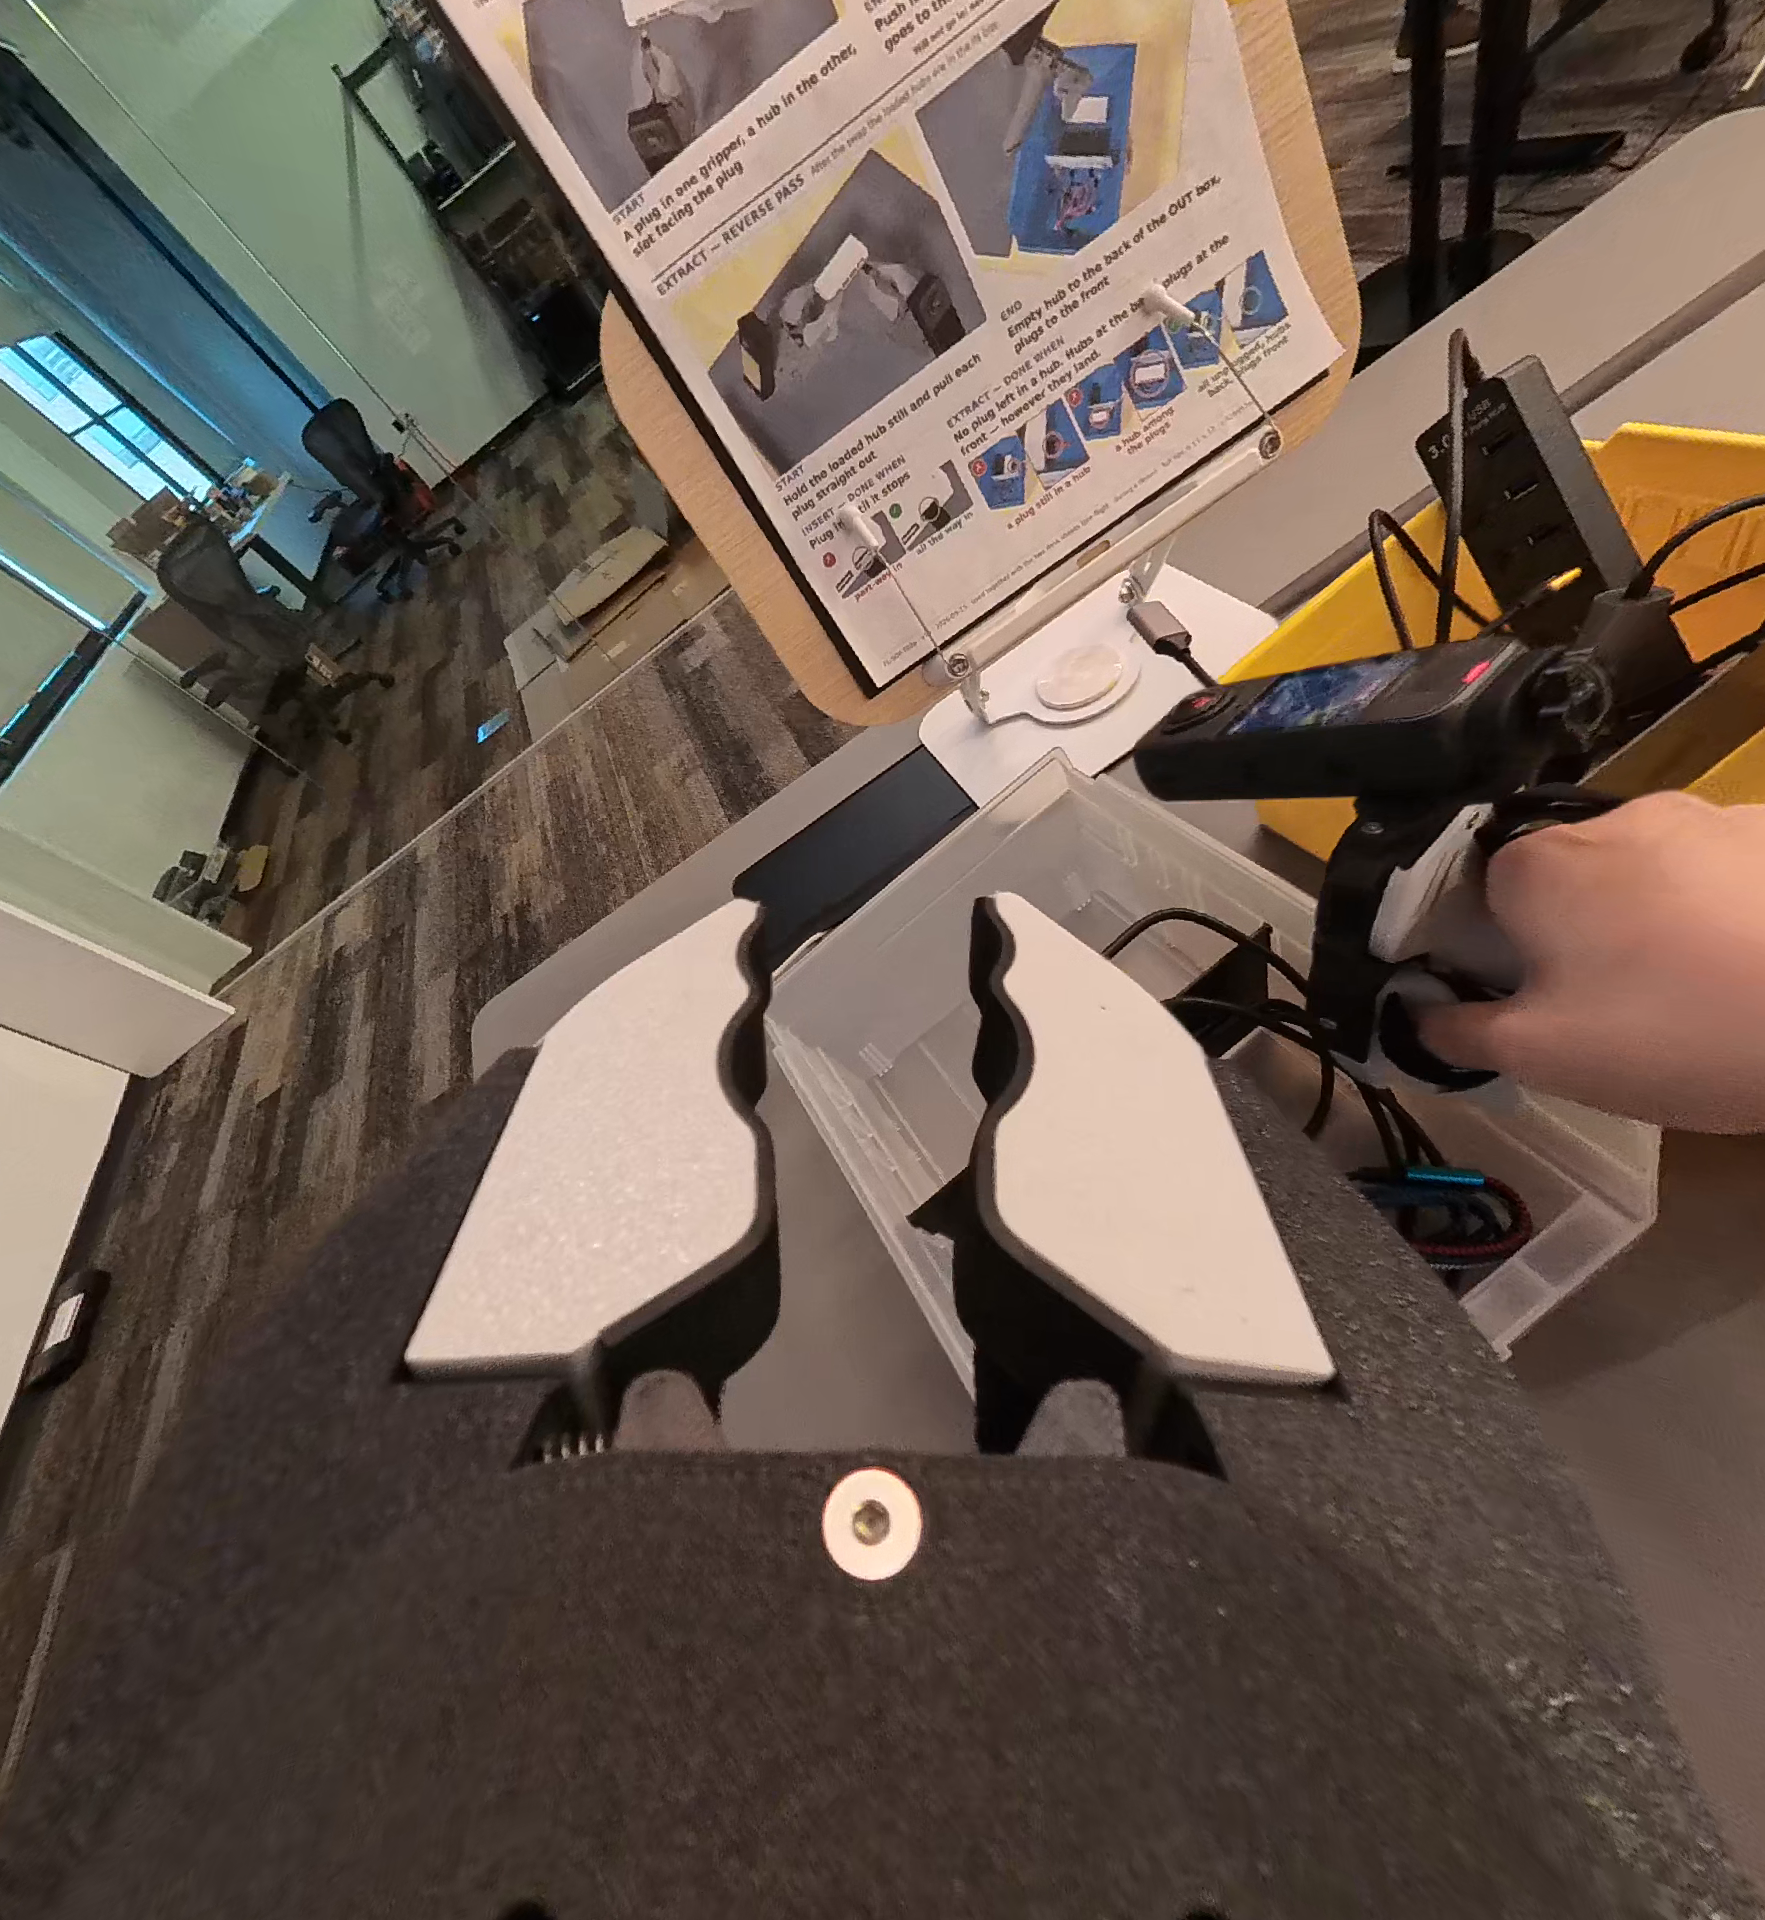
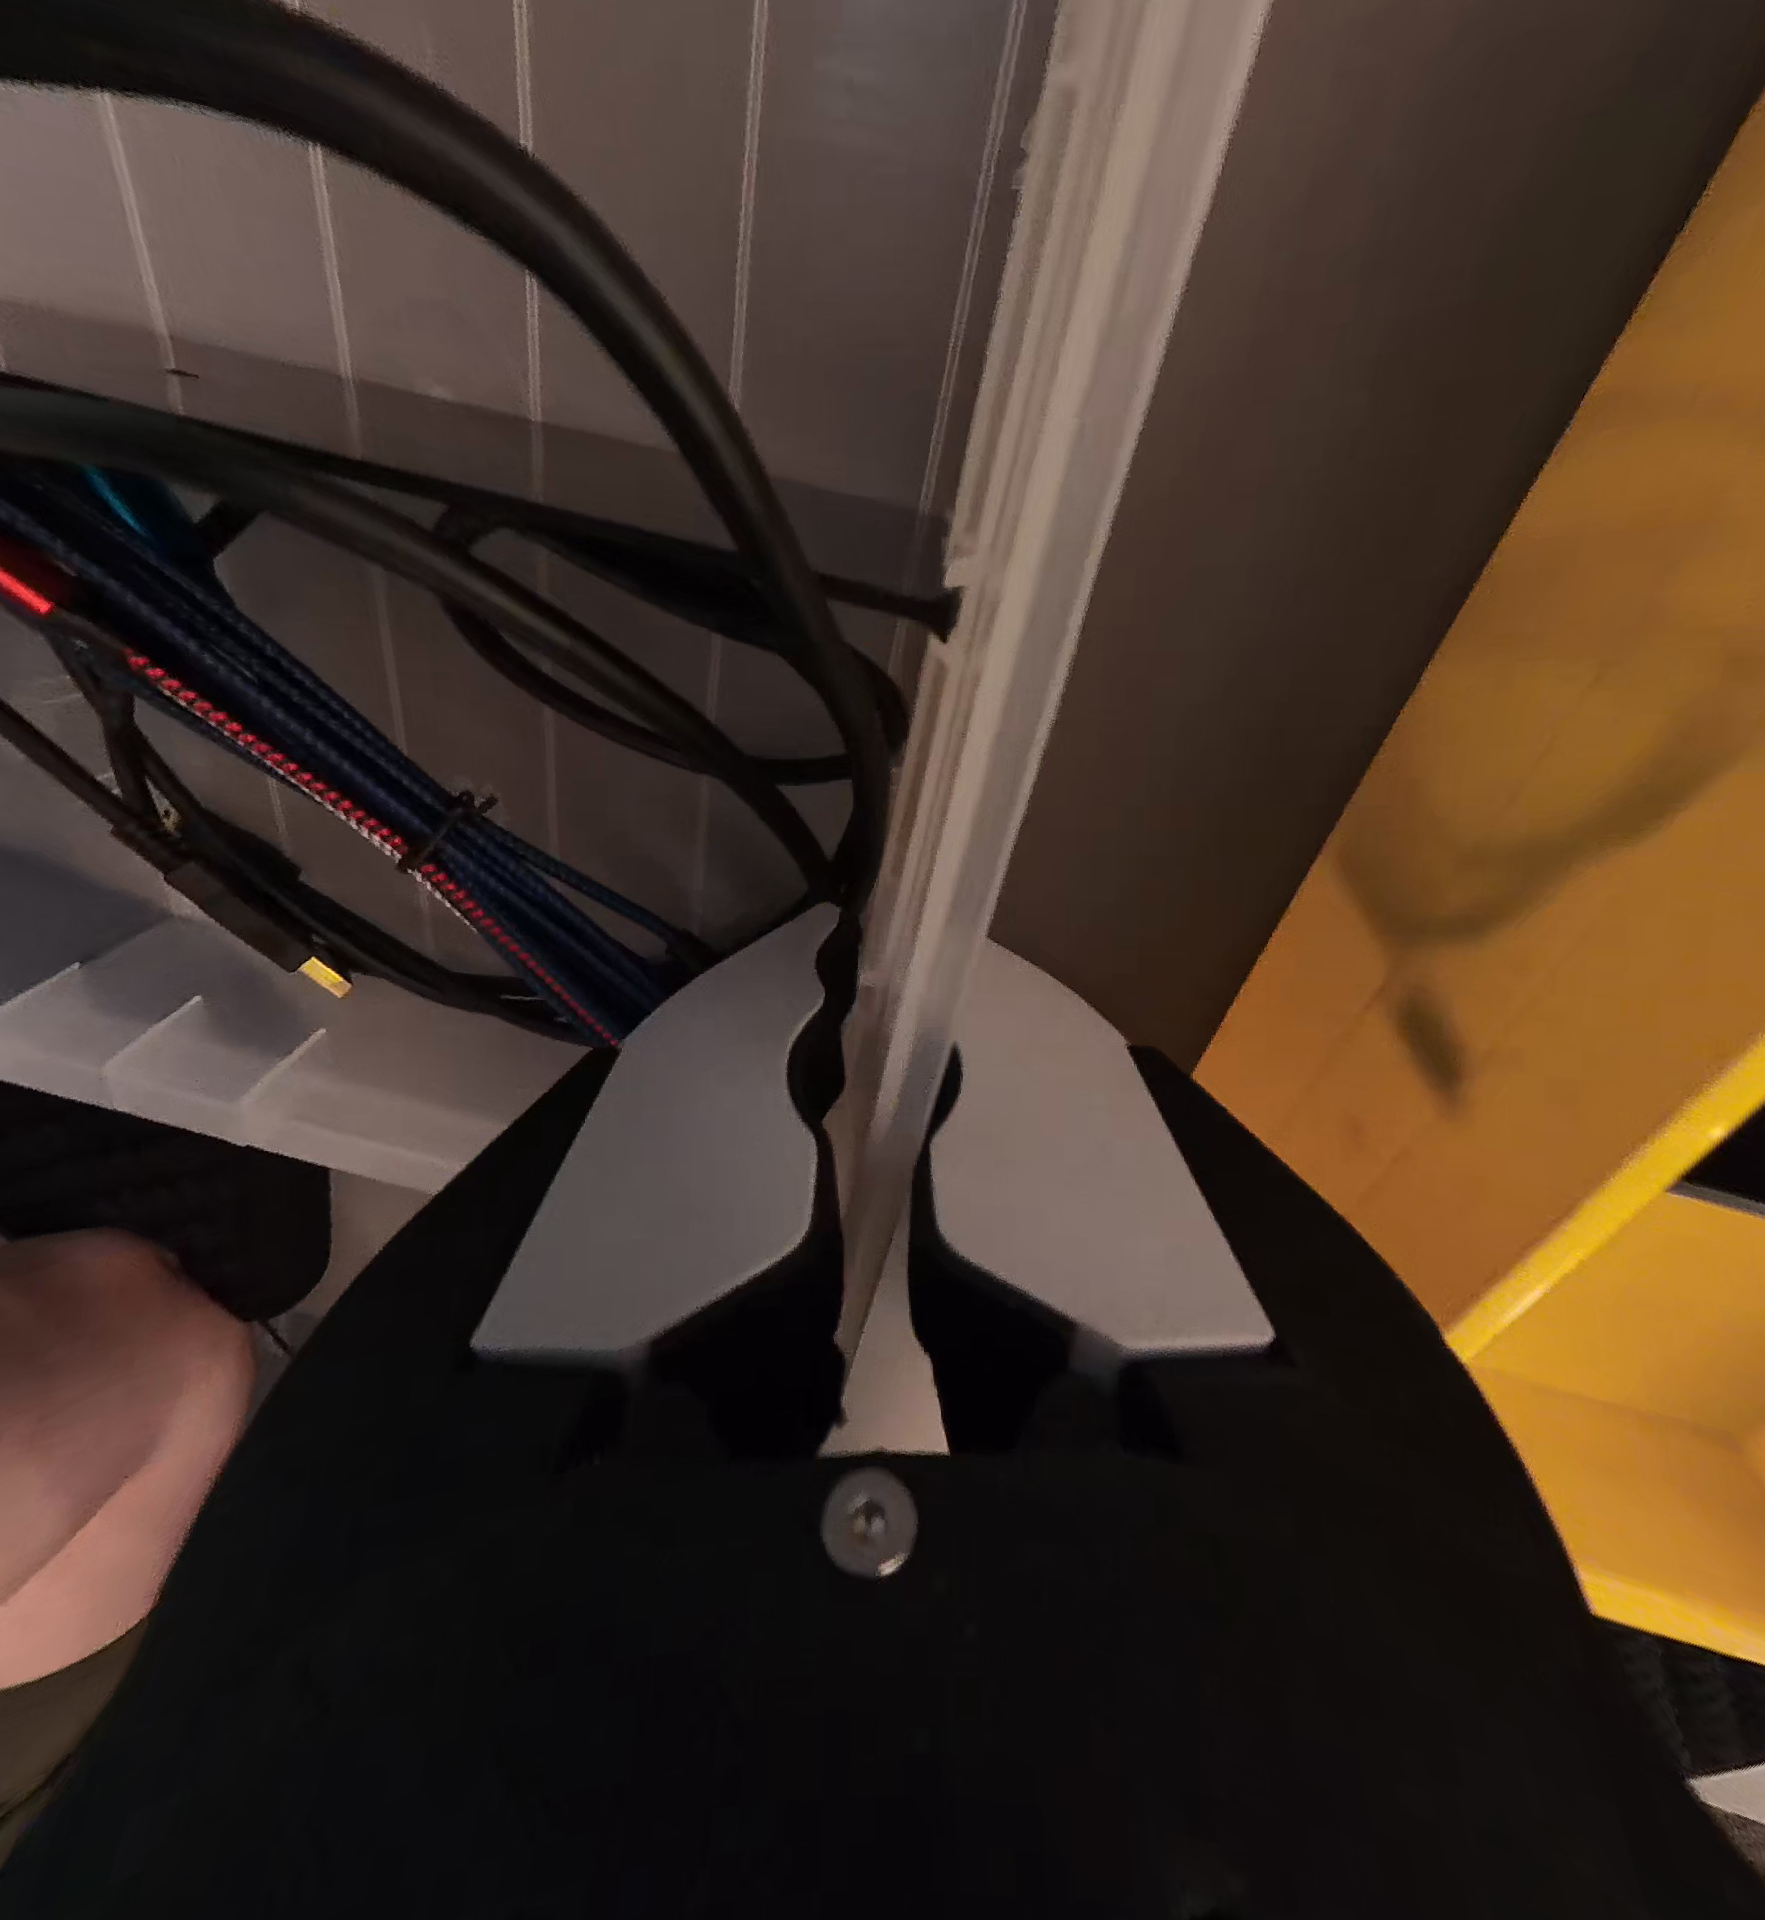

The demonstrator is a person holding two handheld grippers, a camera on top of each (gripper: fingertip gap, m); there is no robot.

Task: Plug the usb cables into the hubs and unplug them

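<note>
My left gripper (image 1: 873,914) is open and empty, hovering over the near left corner of a clear plastic box (image 1: 1075,821). My right gripper (image 2: 888,940) is shut on the clear box's right wall (image 2: 1003,520), which runs up between the fingers. A hand (image 1: 1636,966) holds it there. Inside the box lie looped black cables (image 2: 670,436), a braided blue and red bundle (image 2: 421,800) and a black plug with a yellow tip (image 2: 322,977). The cables also show in the left wrist view (image 1: 1429,1216). A black USB hub (image 1: 1512,488) stands in the yellow bin (image 1: 1688,468) with cables in it.
The yellow bin (image 2: 1480,831) sits right beside the clear box. An instruction board on a white stand (image 1: 961,312) stands behind the box. The grey table (image 1: 1688,1455) ends at the left, with carpet floor (image 1: 286,1039) beyond. There is about 30 cm between the tips of the two grippers. The black USB hub (image 1: 1512,488) sits 25 cm or so from the ends of my right fingers.
</note>
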